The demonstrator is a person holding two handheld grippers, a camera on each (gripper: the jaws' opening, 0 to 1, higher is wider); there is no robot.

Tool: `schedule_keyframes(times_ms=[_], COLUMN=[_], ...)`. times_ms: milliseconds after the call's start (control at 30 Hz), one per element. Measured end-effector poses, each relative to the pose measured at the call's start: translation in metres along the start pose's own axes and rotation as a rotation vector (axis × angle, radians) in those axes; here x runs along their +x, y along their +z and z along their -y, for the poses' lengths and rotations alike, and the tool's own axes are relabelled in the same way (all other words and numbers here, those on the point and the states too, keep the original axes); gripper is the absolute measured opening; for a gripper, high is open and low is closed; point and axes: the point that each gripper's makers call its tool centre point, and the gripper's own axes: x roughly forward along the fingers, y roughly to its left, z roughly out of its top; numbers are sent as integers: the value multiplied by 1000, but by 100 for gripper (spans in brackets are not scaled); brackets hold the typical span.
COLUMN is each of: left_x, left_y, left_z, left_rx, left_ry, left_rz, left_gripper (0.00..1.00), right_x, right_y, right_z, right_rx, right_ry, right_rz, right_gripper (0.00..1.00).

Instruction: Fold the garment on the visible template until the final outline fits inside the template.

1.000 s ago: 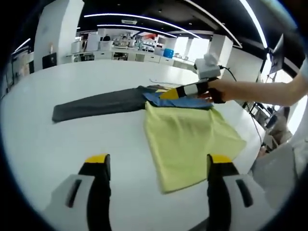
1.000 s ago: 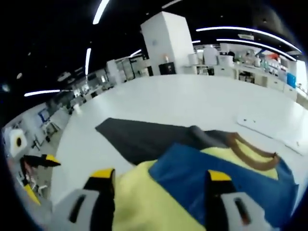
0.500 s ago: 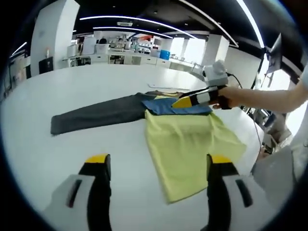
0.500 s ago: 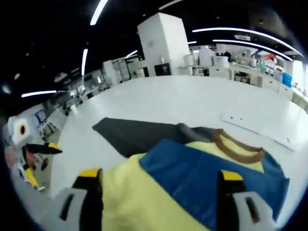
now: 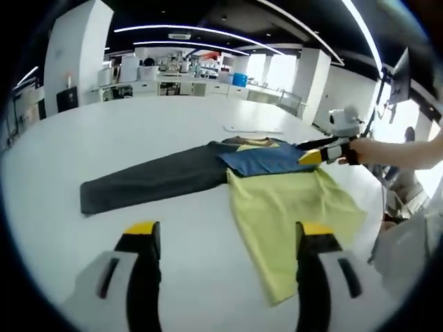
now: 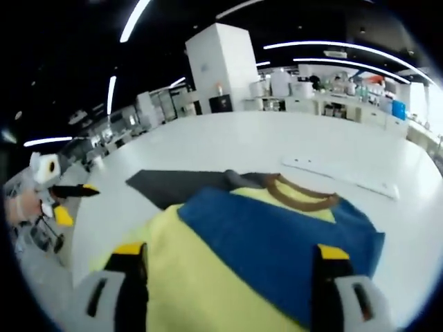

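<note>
A garment lies flat on the white table [image 5: 138, 124]: yellow body [image 5: 291, 207], blue chest [image 5: 266, 158], brown collar [image 5: 250, 142] and a grey sleeve [image 5: 152, 181] stretched out to the left. My left gripper [image 5: 230, 232] is open, held back from the yellow hem with nothing between its jaws. My right gripper [image 5: 313, 156] hovers at the garment's right shoulder edge. In the right gripper view the right gripper [image 6: 232, 252] is open, its jaws wide apart over the blue chest [image 6: 277, 238] and yellow body [image 6: 180, 277]. The brown collar [image 6: 301, 200] and grey sleeve [image 6: 180, 187] lie beyond.
A thin flat white sheet [image 5: 252, 129] lies on the table behind the collar, and the same sheet [image 6: 346, 178] appears in the right gripper view. A person's arm [image 5: 401, 149] reaches in from the right. The left gripper [image 6: 69, 190] sits at the table's far left edge. Benches line the back.
The right gripper opened wider and drew back from the blue chest to the garment's right edge. The left gripper view shifted, so the garment now sits further right in it.
</note>
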Motion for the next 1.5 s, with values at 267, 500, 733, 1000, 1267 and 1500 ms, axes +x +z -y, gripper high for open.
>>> schedule_keyframes(times_ms=[267,500,733,1000,1267,1500], left_x=[11,20,26,28,24,25], left_y=[10,8,3,-6,-13,-12], left_z=[-13,-33,-68,-92,-142,-173], left_rx=[-37,-34,-38,-49,-159,-197], left_ry=[6,14,66,107,225,281], left_rz=[18,0,-42,-74,-62,-56], left_gripper=[76,76,76,76,74,70], right_x=[-18,-39,-66,-88,-105,-113], right_y=[-6,-10,-24,-42,-61,-70], right_z=[13,18,20,29,36,40], right_rx=[-2,26,60,87,129,147], right_ry=[-10,-17,-31,-43,-65,-77], right_rz=[0,26,47,37,12,0], right_gripper=[99,99,99,99,99,98])
